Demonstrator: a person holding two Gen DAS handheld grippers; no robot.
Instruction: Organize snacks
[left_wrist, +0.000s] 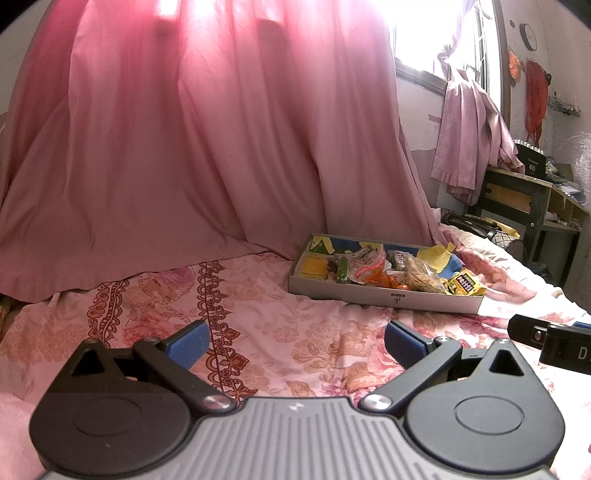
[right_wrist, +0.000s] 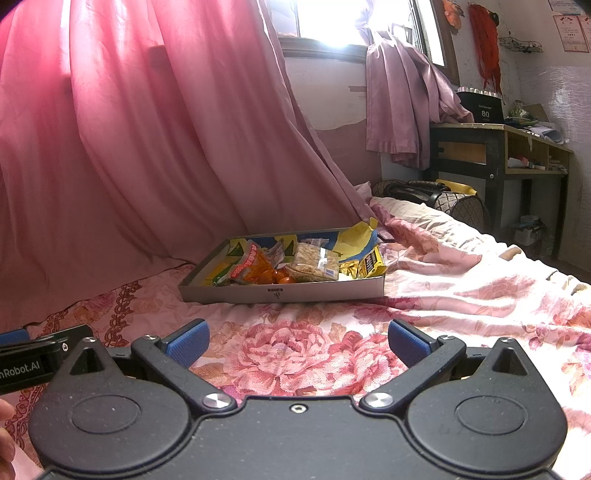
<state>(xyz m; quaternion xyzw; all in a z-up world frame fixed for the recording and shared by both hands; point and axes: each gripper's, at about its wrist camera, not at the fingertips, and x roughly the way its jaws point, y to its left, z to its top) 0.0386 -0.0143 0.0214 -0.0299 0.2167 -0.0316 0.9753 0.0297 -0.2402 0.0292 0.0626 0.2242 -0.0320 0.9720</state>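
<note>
A shallow grey cardboard box (left_wrist: 384, 300) (right_wrist: 280, 291) lies on the floral bedsheet, filled with several snack packets. Among them are a clear pack of grain bars (right_wrist: 314, 263) (left_wrist: 421, 275), an orange-red pouch (right_wrist: 255, 267), a yellow-black packet (right_wrist: 369, 266) (left_wrist: 464, 285) and a green stick (left_wrist: 342, 271). My left gripper (left_wrist: 295, 341) is open over the sheet, short of the box and to its left. My right gripper (right_wrist: 297, 341) is open too, empty, in front of the box. Each gripper shows at the edge of the other's view.
A big pink curtain (left_wrist: 184, 129) hangs down onto the bed behind the box. A dark bag (right_wrist: 443, 201) lies at the bed's far end. A wooden desk (right_wrist: 498, 147) with clutter stands by the right wall. Rumpled floral bedding (right_wrist: 461, 288) spreads right of the box.
</note>
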